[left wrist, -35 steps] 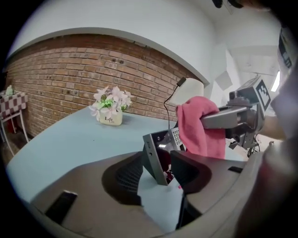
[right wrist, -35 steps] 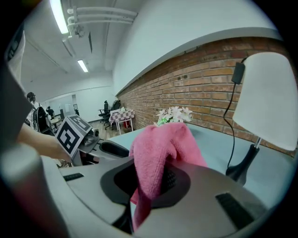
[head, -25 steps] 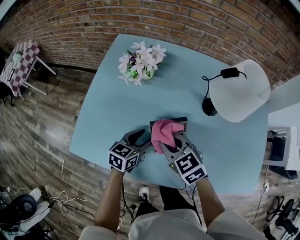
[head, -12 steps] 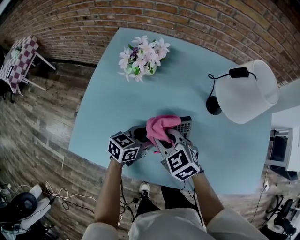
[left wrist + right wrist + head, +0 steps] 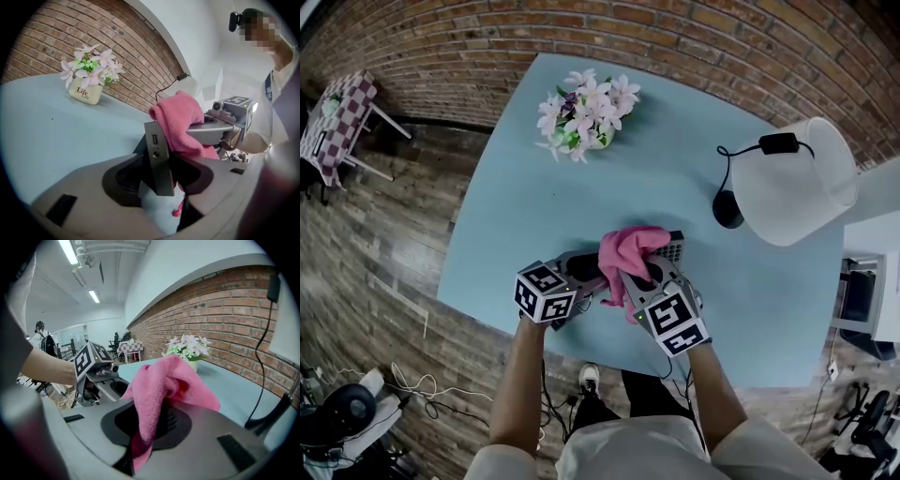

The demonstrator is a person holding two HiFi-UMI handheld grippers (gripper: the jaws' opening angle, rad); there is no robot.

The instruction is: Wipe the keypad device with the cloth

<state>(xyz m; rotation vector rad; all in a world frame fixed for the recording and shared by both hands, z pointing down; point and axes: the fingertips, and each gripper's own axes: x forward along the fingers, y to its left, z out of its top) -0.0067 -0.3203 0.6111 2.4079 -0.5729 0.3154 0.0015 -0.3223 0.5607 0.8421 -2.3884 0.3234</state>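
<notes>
Head view: the flat grey keypad device sits on the light blue table, near me, its long way going left to right. The fluffy pink cloth covers its left part.

Left gripper view: my left claw is closing round the device's left end, with gaps still showing. The cream flower pot says "Life".

Right gripper view: my right claw is clamped on the cloth.

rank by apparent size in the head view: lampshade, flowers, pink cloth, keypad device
1. lampshade, clearly largest
2. flowers, only narrowly ahead of the next
3. pink cloth
4. keypad device, mostly covered, so only a corner counts
</notes>
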